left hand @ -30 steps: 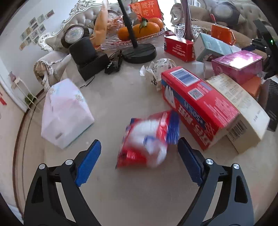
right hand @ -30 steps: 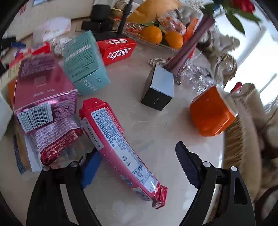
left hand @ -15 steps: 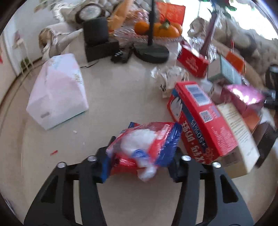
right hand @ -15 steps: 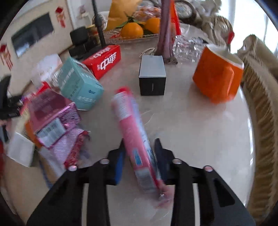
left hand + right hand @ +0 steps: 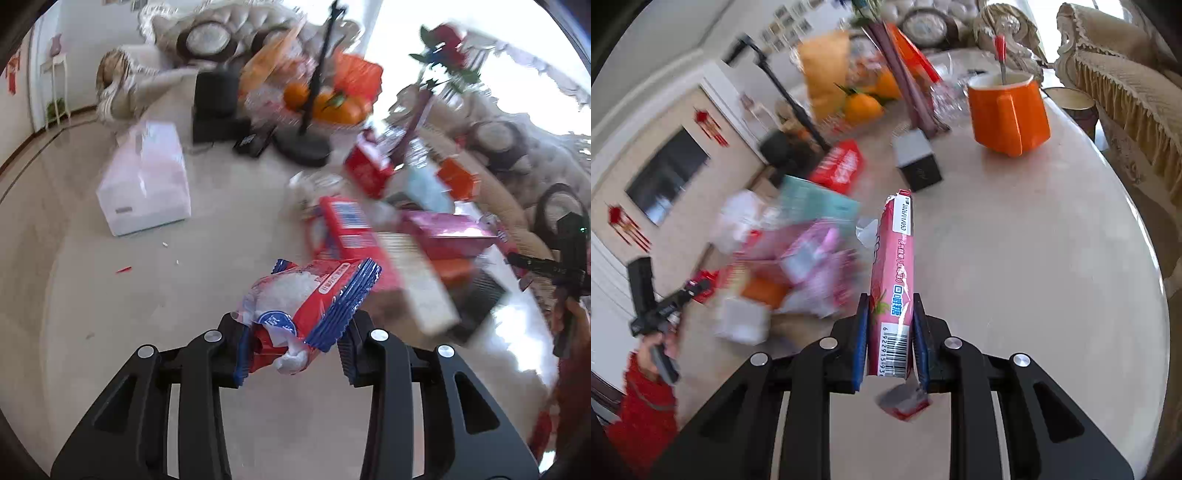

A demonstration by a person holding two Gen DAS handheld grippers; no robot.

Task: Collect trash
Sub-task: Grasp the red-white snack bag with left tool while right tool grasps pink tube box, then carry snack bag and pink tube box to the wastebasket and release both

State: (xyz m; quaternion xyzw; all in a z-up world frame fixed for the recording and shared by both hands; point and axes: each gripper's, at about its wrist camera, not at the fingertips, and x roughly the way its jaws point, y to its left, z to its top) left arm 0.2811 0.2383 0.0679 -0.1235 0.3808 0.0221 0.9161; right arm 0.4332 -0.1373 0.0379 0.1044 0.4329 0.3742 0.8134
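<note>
My left gripper (image 5: pixel 291 350) is shut on a crumpled red, white and blue snack wrapper (image 5: pixel 310 299) and holds it above the pale table (image 5: pixel 110 314). My right gripper (image 5: pixel 891 336) is shut on a long pink snack packet (image 5: pixel 894 273) that sticks out forward, lifted above the table (image 5: pixel 1034 277). The other hand and its gripper show at the right edge of the left wrist view (image 5: pixel 565 258) and at the left edge of the right wrist view (image 5: pixel 653 310).
A blurred heap of boxes, red (image 5: pixel 347 229), pink (image 5: pixel 447 236) and teal (image 5: pixel 812 195), lies mid-table. A white tissue box (image 5: pixel 147 181), a black stand (image 5: pixel 303 147), oranges (image 5: pixel 332 107), an orange mug (image 5: pixel 1008 110) and a small black box (image 5: pixel 916 162) stand around it.
Both grippers closed on their items and lifted them off the table. The wrapper and the pink packet rose; both views swung and the background blurred.
</note>
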